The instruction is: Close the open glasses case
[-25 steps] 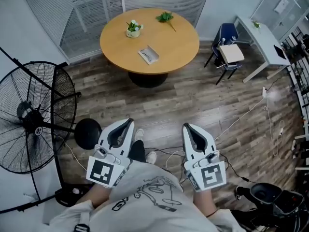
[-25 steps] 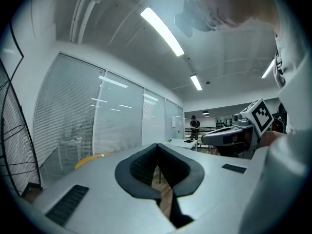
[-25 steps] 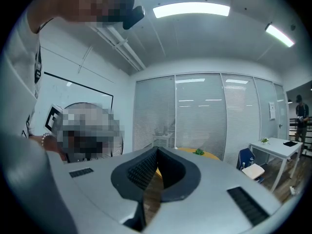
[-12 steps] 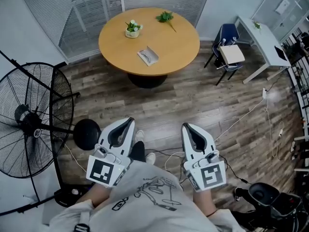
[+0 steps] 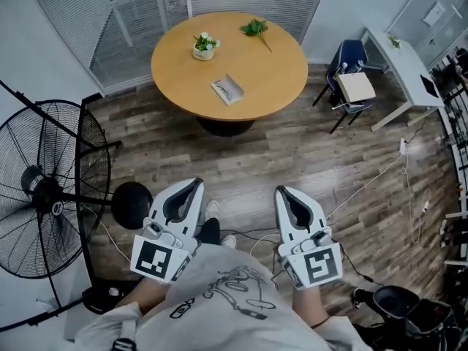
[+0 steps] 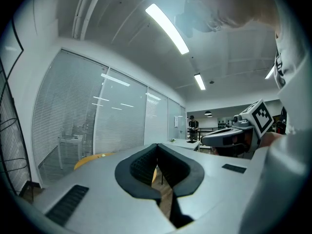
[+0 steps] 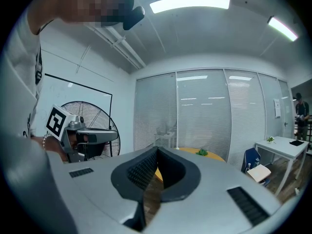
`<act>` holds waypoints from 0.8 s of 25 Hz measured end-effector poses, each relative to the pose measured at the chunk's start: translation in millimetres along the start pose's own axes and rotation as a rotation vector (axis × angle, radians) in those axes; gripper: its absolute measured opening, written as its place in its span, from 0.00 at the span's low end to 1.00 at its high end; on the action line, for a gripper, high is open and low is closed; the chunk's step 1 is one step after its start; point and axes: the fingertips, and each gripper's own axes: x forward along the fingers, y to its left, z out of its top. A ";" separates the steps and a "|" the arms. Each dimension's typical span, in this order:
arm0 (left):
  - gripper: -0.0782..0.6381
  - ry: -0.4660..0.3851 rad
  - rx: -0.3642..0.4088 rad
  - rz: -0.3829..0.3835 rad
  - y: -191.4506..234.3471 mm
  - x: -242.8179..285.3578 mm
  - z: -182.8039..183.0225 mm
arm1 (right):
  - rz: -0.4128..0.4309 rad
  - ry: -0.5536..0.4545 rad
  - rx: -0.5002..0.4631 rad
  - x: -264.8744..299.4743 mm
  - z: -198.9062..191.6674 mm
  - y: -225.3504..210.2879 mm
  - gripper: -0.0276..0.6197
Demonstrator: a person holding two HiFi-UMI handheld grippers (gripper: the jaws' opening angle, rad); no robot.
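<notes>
Left gripper (image 5: 197,183): I have it low and close to my body, over the wood floor (image 5: 292,159). Its jaws are pressed together at the tips, with nothing between them.
Right gripper (image 5: 281,191): level with the left one and apart from it, also over the floor. The jaws meet at the tips and hold nothing.
Glasses case (image 5: 227,88): lying on the round table (image 5: 270,64), toward its near edge and a little left of centre. It looks open, though it is small from my head view. It is well apart from both grippers.
Table: 1 round wooden top ahead of me, in front of a wall of blinds.
Other things on the table: 1 small potted plant (image 5: 204,44) at the far left and 1 green sprig (image 5: 254,28) at the far edge, both apart from the case.
My left: 1 large standing fan (image 5: 44,189), near the left gripper.
My right: 1 blue chair (image 5: 351,64) beside a white desk (image 5: 398,61), with cables (image 5: 365,185) trailing across the floor.
Gripper views: both look level across the room, and a sliver of the tabletop shows past each pair of closed jaws.
</notes>
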 end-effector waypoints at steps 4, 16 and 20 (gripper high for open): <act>0.14 0.003 -0.004 0.003 12.6 14.2 0.4 | 0.006 0.006 0.003 17.8 1.4 -7.7 0.06; 0.14 0.009 -0.011 0.006 56.9 58.2 3.2 | 0.014 0.018 -0.006 76.5 12.0 -31.7 0.06; 0.14 0.004 -0.017 0.001 73.9 70.8 6.0 | 0.016 0.025 -0.008 96.9 15.6 -35.0 0.06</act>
